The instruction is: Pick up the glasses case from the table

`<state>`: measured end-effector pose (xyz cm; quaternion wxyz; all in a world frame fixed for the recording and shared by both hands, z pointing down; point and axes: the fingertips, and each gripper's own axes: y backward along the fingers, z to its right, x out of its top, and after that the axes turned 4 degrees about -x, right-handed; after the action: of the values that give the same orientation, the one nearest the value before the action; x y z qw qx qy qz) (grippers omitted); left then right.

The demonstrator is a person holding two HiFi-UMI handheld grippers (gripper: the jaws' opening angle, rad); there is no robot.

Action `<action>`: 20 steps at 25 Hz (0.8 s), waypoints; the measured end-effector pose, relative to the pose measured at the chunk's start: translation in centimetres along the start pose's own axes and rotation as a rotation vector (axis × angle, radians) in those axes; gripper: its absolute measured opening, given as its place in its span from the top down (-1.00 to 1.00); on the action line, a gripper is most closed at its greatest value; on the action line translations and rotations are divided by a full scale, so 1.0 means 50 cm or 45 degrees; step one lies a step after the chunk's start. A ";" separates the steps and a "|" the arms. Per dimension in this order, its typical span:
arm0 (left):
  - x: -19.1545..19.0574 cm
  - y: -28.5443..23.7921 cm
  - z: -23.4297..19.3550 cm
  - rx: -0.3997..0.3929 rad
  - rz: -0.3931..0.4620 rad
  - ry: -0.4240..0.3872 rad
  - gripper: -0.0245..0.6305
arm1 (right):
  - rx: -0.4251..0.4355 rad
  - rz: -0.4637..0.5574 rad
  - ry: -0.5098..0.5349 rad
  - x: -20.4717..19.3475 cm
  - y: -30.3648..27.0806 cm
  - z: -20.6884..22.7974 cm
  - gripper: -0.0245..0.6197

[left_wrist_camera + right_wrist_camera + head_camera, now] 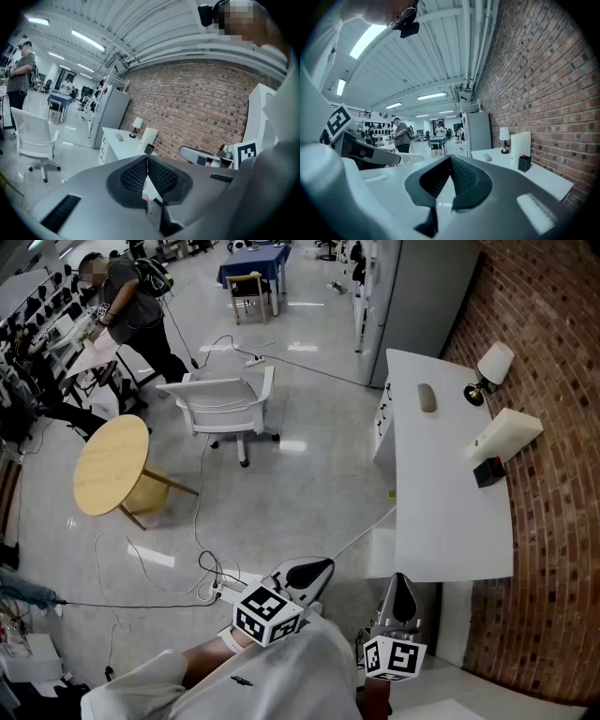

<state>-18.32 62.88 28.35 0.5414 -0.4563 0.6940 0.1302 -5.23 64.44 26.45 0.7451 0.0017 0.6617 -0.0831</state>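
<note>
On table [450, 512], likely glasses case [427, 397] lies far from left tongs [319, 569], right tongs [401, 582]; both closed, empty.

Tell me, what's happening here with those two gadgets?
A person holds the left hand-held gripper and the right hand-held gripper, both shut and empty. They stand short of the white table by the brick wall. The small grey oval on it, probably the glasses case, lies untouched near a lamp.
</note>
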 end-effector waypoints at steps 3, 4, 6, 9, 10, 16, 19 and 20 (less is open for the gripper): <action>-0.001 0.010 0.014 0.012 0.014 -0.006 0.90 | 0.011 0.003 -0.011 -0.001 0.012 0.001 0.89; -0.001 0.011 0.017 0.016 0.017 -0.011 0.90 | 0.015 0.005 -0.009 0.000 0.015 0.003 0.89; 0.002 0.009 0.022 0.018 0.015 -0.027 0.90 | 0.003 0.017 -0.019 0.001 0.021 0.013 0.89; 0.001 0.005 0.035 0.014 0.003 -0.047 0.90 | -0.028 0.044 -0.068 0.005 0.041 0.034 0.89; 0.001 0.006 0.040 0.015 0.002 -0.048 0.90 | -0.028 0.046 -0.080 0.005 0.048 0.039 0.89; -0.001 0.009 0.052 0.024 -0.015 -0.054 0.90 | -0.031 0.020 -0.119 -0.016 0.060 0.051 0.89; -0.004 0.005 0.049 0.025 -0.029 -0.053 0.90 | -0.026 0.003 -0.133 -0.027 0.054 0.050 0.89; -0.006 0.004 0.047 0.023 -0.034 -0.047 0.90 | -0.024 -0.002 -0.135 -0.030 0.051 0.049 0.89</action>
<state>-16.99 64.68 27.65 0.5599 -0.4582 0.6789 0.1248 -2.64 66.85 27.94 0.7792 -0.0102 0.6219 -0.0775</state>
